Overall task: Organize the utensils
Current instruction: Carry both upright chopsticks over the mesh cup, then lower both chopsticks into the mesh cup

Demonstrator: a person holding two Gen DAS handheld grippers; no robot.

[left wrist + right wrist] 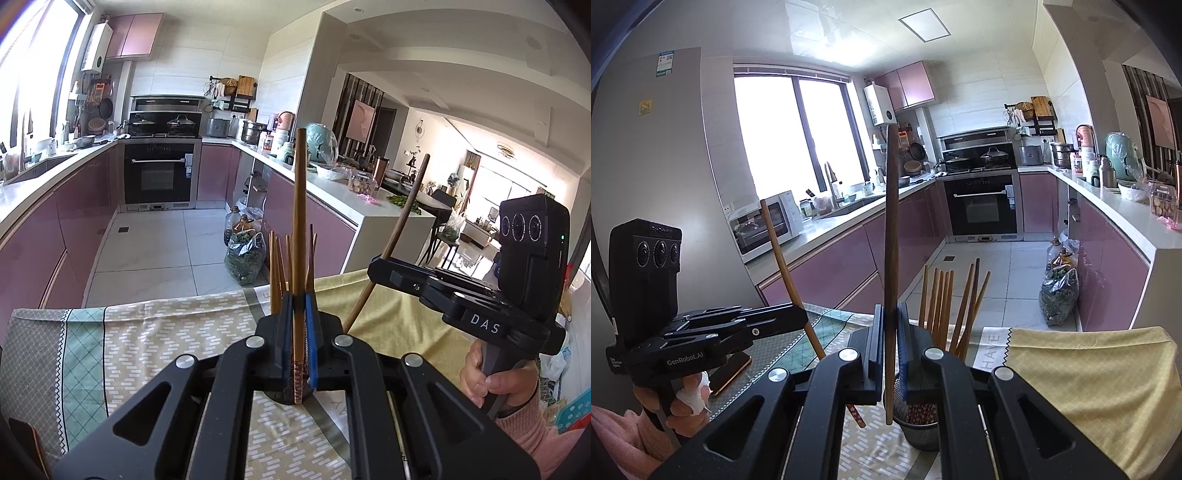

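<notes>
My left gripper is shut on a brown wooden chopstick that stands nearly upright between its blue pads. My right gripper is shut on another dark brown chopstick, also upright. Each gripper shows in the other's view, the right gripper with its slanted chopstick, the left gripper with its chopstick. A metal mesh utensil holder stands on the table below my right gripper, with several chopsticks upright in it. These chopsticks also show behind my left gripper.
The table carries a patterned cloth and a yellow cloth. A phone lies at the table's left edge. Beyond are a kitchen with pink cabinets, an oven, and bags on the floor.
</notes>
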